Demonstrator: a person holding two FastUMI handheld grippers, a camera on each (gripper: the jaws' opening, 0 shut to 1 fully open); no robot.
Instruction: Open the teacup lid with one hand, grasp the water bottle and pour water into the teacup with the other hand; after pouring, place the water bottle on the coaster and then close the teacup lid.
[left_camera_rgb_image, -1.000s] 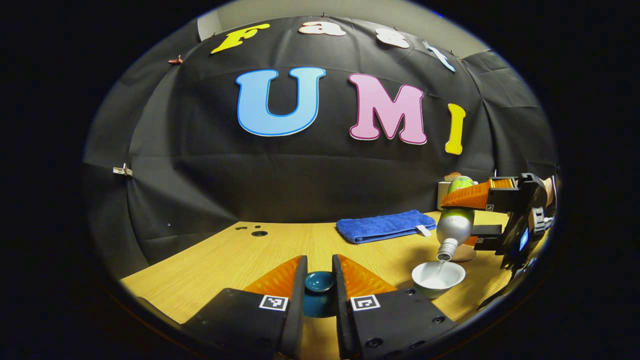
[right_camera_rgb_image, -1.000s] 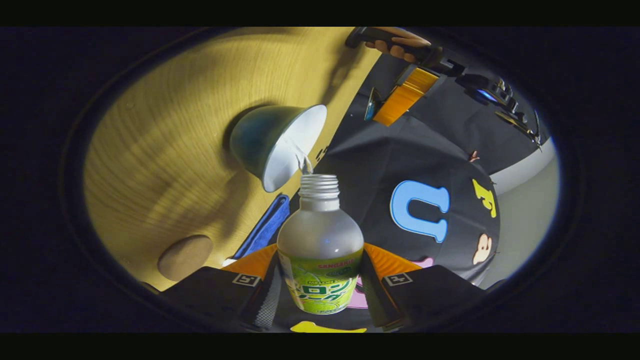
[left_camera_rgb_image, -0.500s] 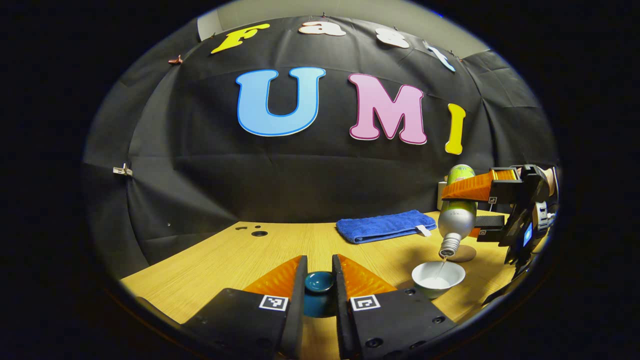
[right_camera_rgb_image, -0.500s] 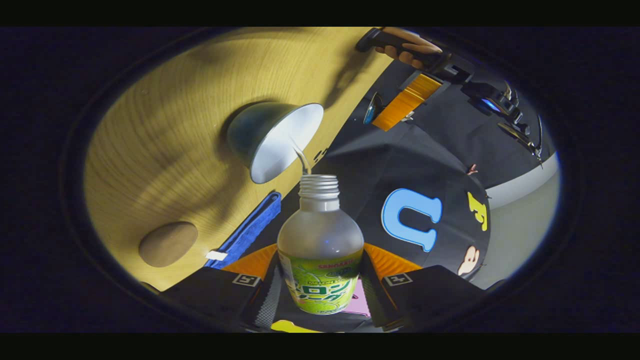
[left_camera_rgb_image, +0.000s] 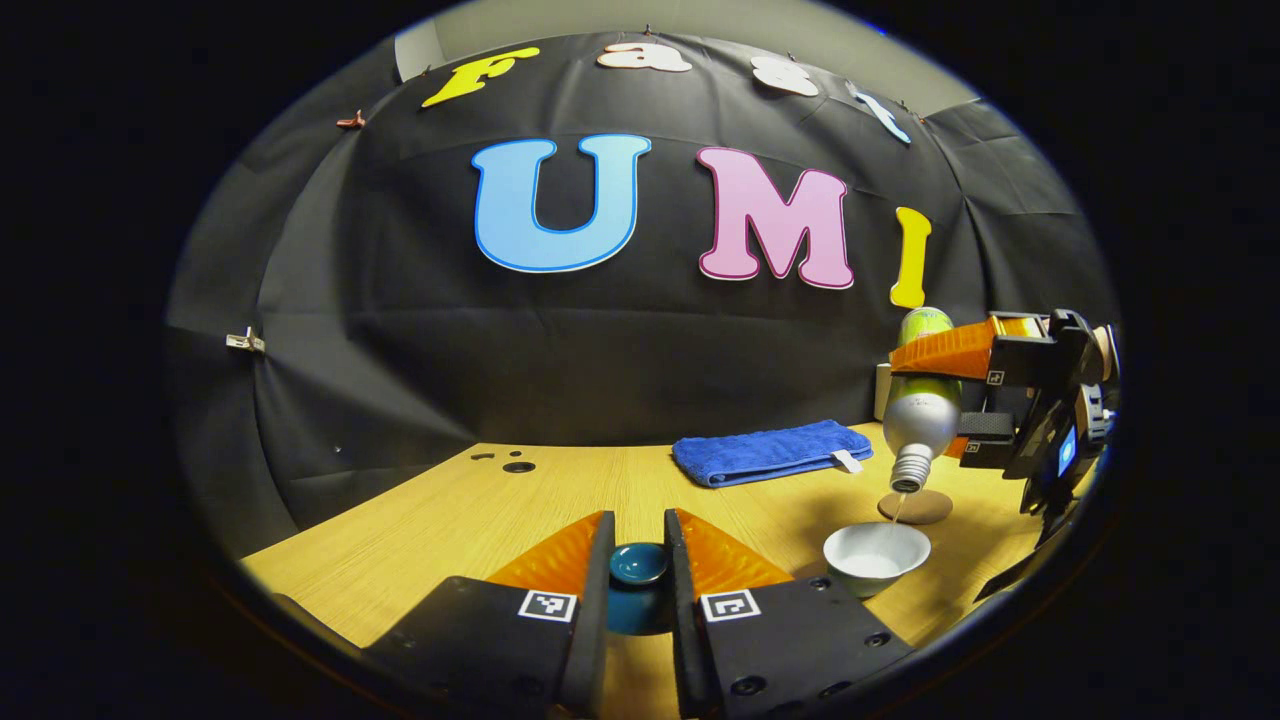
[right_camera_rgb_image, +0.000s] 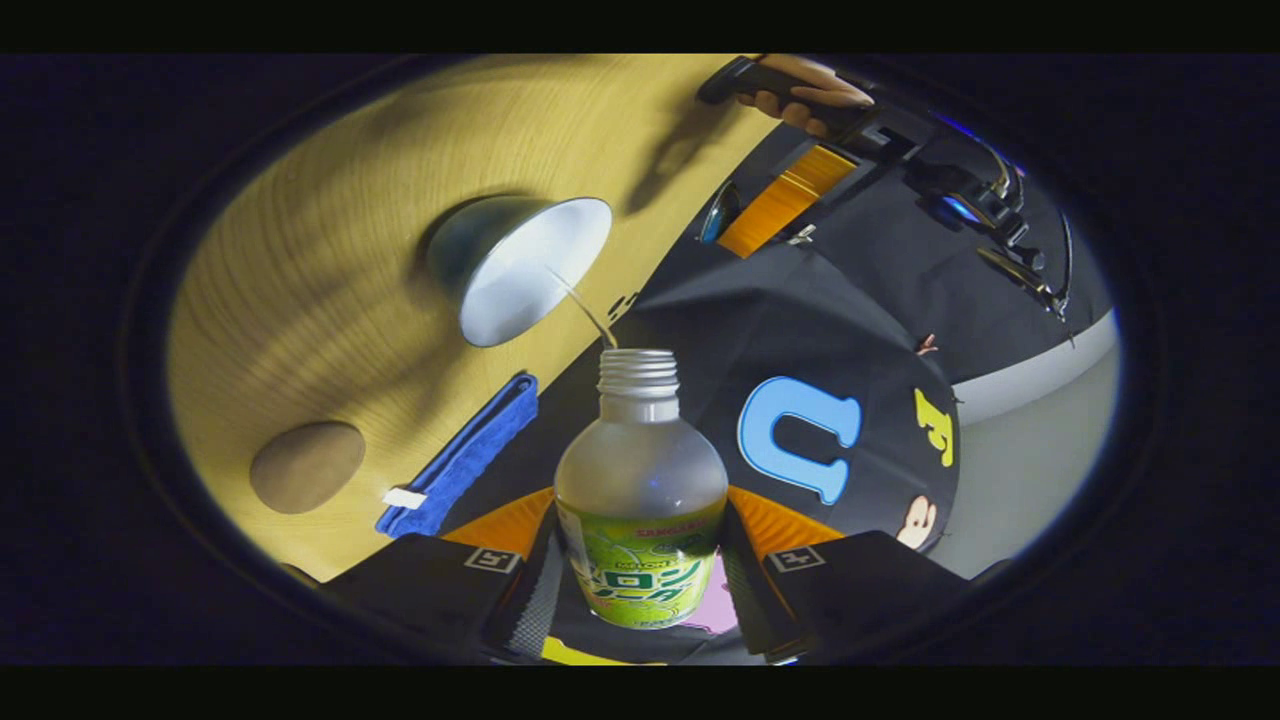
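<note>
My left gripper (left_camera_rgb_image: 638, 575) is shut on the dark teal teacup lid (left_camera_rgb_image: 638, 565), held just above the table's near edge. To its right stands the open teacup (left_camera_rgb_image: 876, 556), white inside, with water in it. My right gripper (right_camera_rgb_image: 640, 560) is shut on the water bottle (right_camera_rgb_image: 640, 490), silver with a green label, tipped neck-down above the cup. A thin stream runs from the bottle's mouth into the cup (right_camera_rgb_image: 520, 270). In the left gripper view the bottle (left_camera_rgb_image: 917, 410) hangs in the right gripper (left_camera_rgb_image: 975, 395) above the cup. The round brown coaster (left_camera_rgb_image: 915, 506) lies just behind the cup.
A folded blue towel (left_camera_rgb_image: 768, 451) lies at the back of the wooden table (left_camera_rgb_image: 450, 520), near the black cloth wall. A pale container (left_camera_rgb_image: 883, 388) stands behind the bottle. In the right gripper view, a hand (right_camera_rgb_image: 800, 95) holds the left gripper's handle.
The right gripper has lifted the bottle higher above the cup and tipped it closer to vertical. The stream has grown longer and thinner. The left gripper and lid have stayed put.
</note>
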